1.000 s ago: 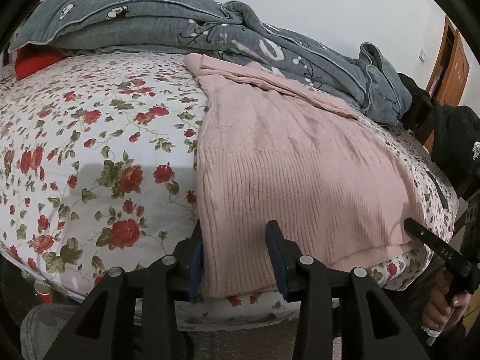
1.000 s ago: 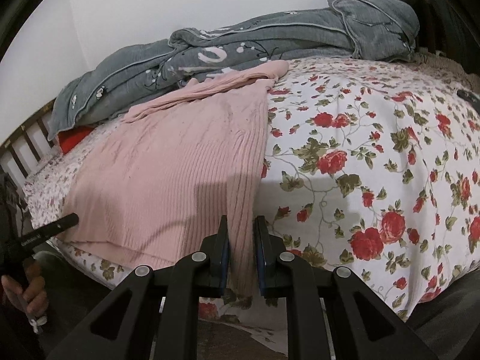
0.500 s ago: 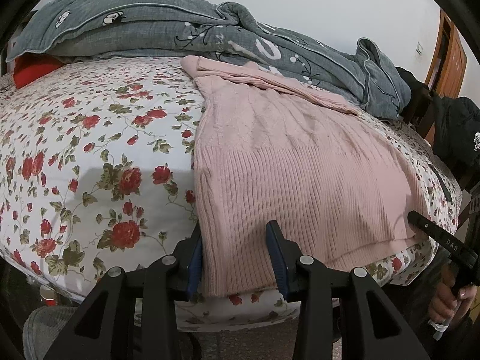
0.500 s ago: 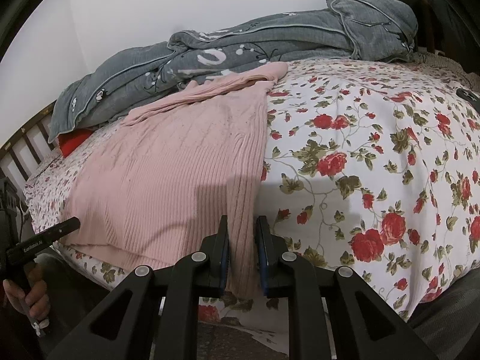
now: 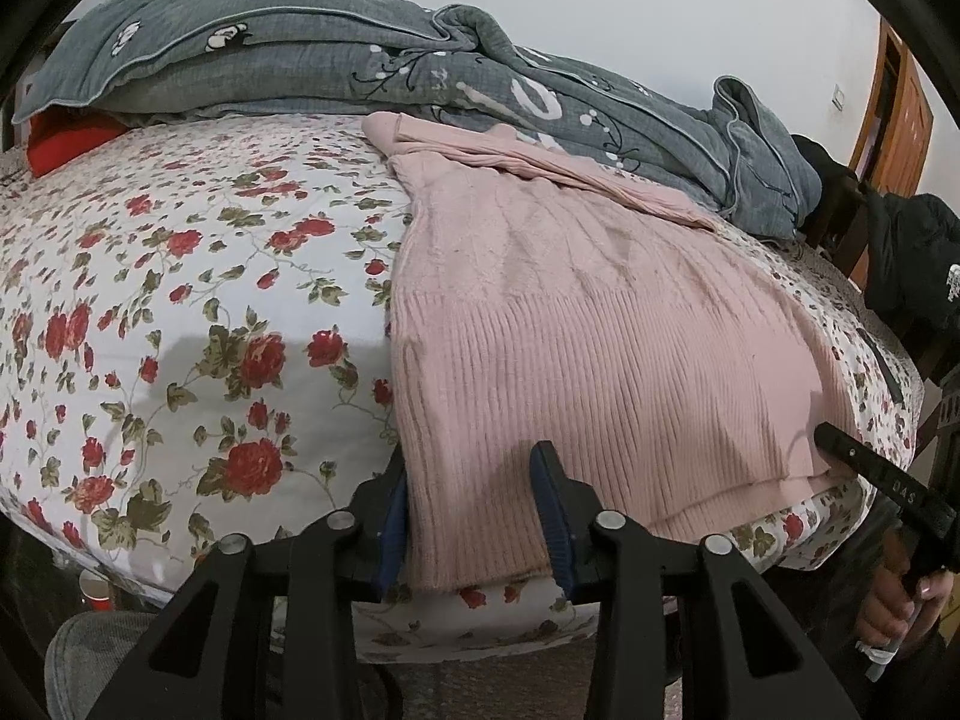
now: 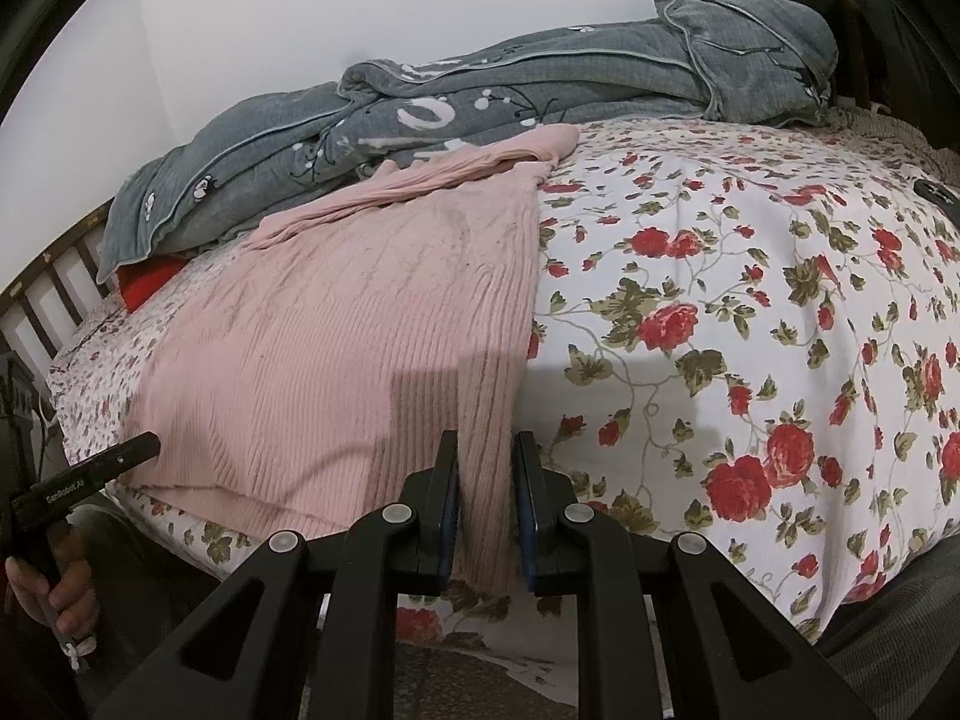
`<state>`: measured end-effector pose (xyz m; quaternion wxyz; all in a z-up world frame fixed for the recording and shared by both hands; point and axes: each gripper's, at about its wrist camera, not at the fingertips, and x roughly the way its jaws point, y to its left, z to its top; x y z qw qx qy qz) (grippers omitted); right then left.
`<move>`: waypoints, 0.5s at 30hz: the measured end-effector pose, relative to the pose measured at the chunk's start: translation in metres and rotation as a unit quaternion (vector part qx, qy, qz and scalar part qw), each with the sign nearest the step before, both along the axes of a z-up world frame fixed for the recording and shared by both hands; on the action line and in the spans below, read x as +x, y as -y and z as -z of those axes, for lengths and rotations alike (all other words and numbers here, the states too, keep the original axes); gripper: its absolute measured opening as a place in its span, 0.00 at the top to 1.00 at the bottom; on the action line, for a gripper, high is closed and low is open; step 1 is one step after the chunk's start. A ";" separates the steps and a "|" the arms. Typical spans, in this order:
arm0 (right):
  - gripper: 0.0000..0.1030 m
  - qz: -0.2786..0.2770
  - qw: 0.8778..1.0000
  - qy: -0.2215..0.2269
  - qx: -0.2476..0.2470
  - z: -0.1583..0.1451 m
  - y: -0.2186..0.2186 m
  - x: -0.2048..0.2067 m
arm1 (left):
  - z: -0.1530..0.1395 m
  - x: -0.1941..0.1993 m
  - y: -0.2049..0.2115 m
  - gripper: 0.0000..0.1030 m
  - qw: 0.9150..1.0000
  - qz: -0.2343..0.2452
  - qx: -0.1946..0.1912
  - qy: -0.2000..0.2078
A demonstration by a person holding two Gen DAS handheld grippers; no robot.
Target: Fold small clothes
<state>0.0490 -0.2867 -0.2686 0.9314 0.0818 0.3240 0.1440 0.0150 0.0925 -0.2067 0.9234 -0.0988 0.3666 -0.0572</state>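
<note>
Right now a pink knit sweater lies spread flat on a bed covered by a white sheet printed with red roses, its ribbed hem hanging just over the near edge of the mattress. At the far side its top end touches a rumpled grey quilt heaped along the wall, and a red pillow peeks out beneath that quilt. From the left wrist view, the left gripper has its fingers spread wide, straddling the sweater's hem corner without closing on it. From the right wrist view, the right gripper sits at the opposite hem corner, its fingers drawn close on either side of the hanging edge of the knit; whether the pads actually press the fabric I cannot tell. Each gripper also shows at the rim of the other's view.
</note>
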 end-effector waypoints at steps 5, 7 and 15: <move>0.84 -0.015 1.000 0.000 -0.008 0.000 -0.008 -0.003 | 0.003 -0.002 -0.007 0.89 0.999 -0.002 -0.033 -0.007; 0.85 -0.017 1.000 0.000 -0.019 0.001 -0.012 -0.005 | 0.003 -0.002 -0.008 0.92 0.999 0.005 -0.043 -0.013; 0.95 -0.026 0.999 0.005 0.023 -0.015 -0.001 -0.018 | -0.009 -0.011 -0.028 0.94 0.991 -0.015 -0.129 -0.014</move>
